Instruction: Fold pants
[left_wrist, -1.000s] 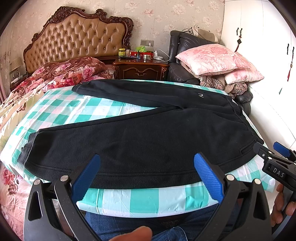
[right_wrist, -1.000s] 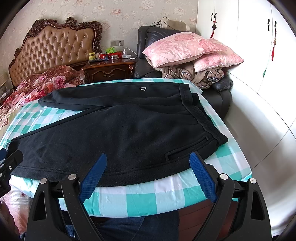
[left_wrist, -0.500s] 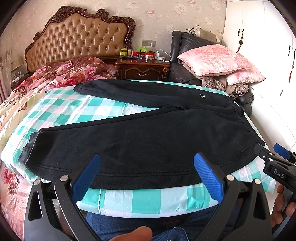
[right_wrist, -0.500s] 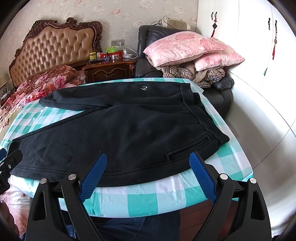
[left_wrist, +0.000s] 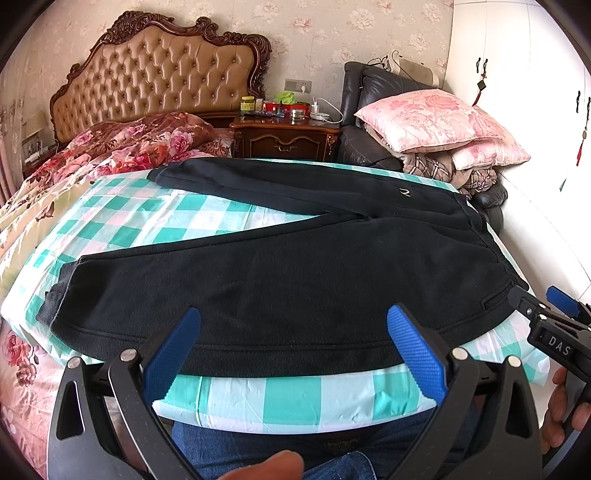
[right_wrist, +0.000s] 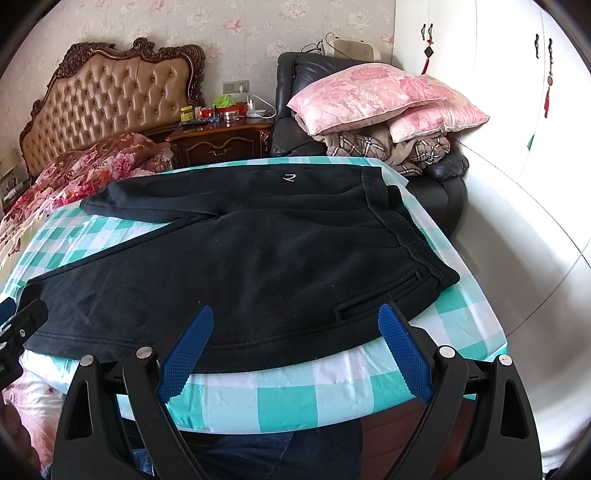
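Pants (left_wrist: 295, 280) lie flat and unfolded just ahead of both grippers, spread on the green-checked sheet (left_wrist: 291, 398) of the bed. Left gripper (left_wrist: 293, 341) hangs at the near edge with its blue fingers (left_wrist: 171, 350) wide apart and nothing between them; beyond them runs the hem side of the near leg. Right gripper (right_wrist: 295, 339) is likewise spread and empty, its fingers framing the near seam close to the hip pocket (right_wrist: 376, 295).

The garment's long axis runs across the view, left to right: leg cuffs (left_wrist: 55, 299) toward the left, waistband (right_wrist: 402, 229) toward the right. So the left gripper is nearer the cuffs, the right nearer the waistband. The far leg (left_wrist: 277, 184) splays away toward the headboard (left_wrist: 159, 81), leaving a wedge of sheet between the legs. My judgement is that folding has not begun, and the likely first move is bringing one leg over the other.
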